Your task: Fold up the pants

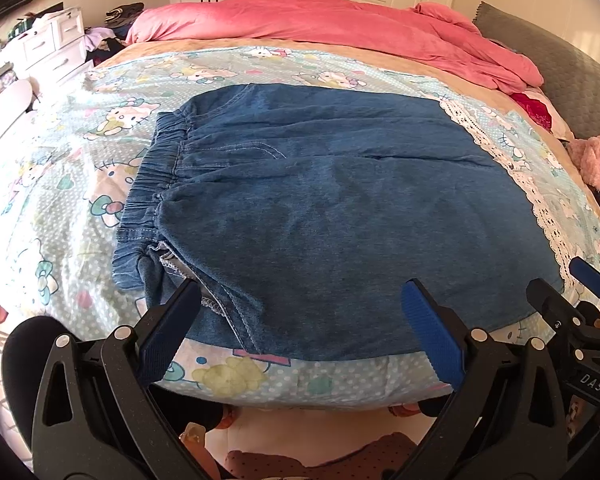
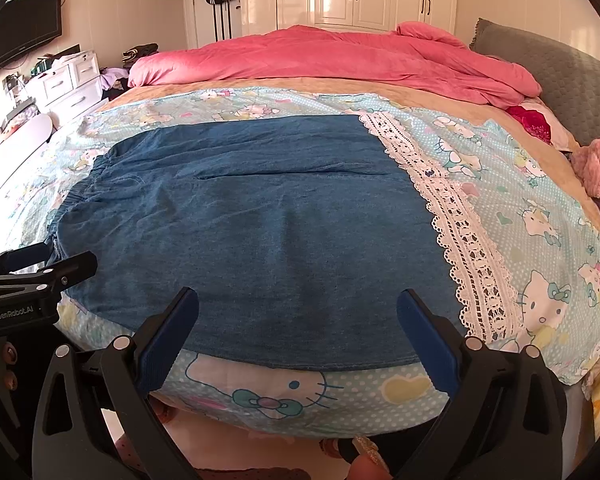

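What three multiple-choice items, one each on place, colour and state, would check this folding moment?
1. Where does the waistband of the pants lie?
A. at the left end
B. at the right end by the lace
C. under the quilt

2. What colour is the quilt at the far side of the bed?
A. green
B. pink
C. white

3. How do the left claw and the right claw stand?
A. both shut on the pants
B. left shut, right open
C. both open, holding nothing

Answers:
1 A: the gathered elastic band sits at the left end in both views, away from the lace strip.
2 B: the bunched quilt behind the pants is pink.
3 C: each claw's fingers stand wide apart at the near hem, with no cloth pinched between them.
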`<state>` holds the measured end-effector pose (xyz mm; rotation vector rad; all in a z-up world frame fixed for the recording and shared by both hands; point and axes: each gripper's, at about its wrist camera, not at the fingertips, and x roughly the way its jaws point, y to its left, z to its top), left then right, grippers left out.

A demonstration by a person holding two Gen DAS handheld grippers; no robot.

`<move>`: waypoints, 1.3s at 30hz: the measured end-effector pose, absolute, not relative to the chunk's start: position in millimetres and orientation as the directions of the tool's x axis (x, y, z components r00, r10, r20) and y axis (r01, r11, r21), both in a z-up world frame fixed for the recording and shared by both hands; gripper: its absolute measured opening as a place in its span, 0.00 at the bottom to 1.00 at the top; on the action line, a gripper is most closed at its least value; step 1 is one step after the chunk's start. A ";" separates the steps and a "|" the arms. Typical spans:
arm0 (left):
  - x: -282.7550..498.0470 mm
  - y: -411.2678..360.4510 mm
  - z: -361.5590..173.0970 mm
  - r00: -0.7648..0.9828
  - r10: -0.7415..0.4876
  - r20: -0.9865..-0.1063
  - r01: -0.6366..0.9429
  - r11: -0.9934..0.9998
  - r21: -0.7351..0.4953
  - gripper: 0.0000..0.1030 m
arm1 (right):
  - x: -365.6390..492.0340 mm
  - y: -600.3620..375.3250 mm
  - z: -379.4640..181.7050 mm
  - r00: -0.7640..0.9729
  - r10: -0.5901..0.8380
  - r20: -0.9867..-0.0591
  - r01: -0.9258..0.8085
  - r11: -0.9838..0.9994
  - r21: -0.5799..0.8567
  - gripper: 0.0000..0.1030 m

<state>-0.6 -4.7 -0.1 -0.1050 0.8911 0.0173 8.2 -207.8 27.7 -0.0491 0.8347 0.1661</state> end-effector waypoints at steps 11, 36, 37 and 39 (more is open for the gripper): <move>-1.1 -4.2 0.9 0.632 -0.031 -0.774 -0.056 0.995 -0.085 0.91 | 8.6 -207.2 26.3 0.657 0.125 -0.743 -0.166 0.986 0.020 0.96; 2.1 -2.2 1.2 0.635 -0.036 -0.772 -0.052 0.995 -0.090 0.91 | 12.5 -203.8 26.4 0.661 0.120 -0.741 -0.171 0.985 0.007 0.96; 2.8 -1.7 1.1 0.634 -0.036 -0.772 -0.053 0.995 -0.090 0.91 | 13.0 -202.8 26.4 0.660 0.119 -0.741 -0.173 0.985 0.004 0.96; 3.0 -1.5 0.9 0.634 -0.037 -0.773 -0.052 0.995 -0.090 0.91 | 14.5 -200.9 26.8 0.661 0.118 -0.741 -0.176 0.984 0.000 0.96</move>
